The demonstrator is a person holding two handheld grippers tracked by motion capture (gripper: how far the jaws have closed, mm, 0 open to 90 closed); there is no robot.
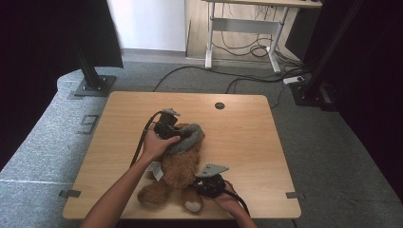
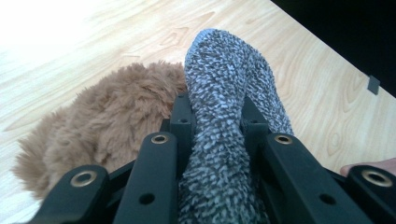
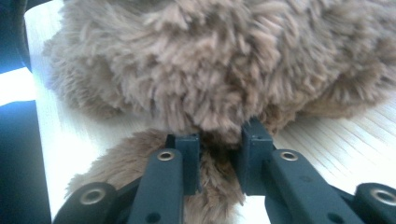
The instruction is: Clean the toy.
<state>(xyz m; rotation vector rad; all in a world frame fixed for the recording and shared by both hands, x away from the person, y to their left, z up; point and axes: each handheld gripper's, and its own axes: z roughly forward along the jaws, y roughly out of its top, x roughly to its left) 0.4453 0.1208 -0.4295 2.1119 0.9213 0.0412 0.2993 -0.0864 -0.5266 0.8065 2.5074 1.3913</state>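
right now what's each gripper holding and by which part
The left gripper is shut on the grey fuzzy sock, gripping it across its middle. The right gripper pinches the brown teddy bear by a tuft of fur at a lower limb.

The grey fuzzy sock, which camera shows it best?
The left gripper view: the grey fuzzy sock runs up between the left gripper's jaws, texture clear. In the high view it is a small grey band over the teddy bear's head.

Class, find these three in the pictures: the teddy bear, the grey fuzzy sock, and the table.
teddy bear (image 1: 178,168): high view, on its brown belly.
grey fuzzy sock (image 2: 224,84): left gripper view, on its rounded toe end.
table (image 1: 242,137): high view, on bare wood right of the bear.
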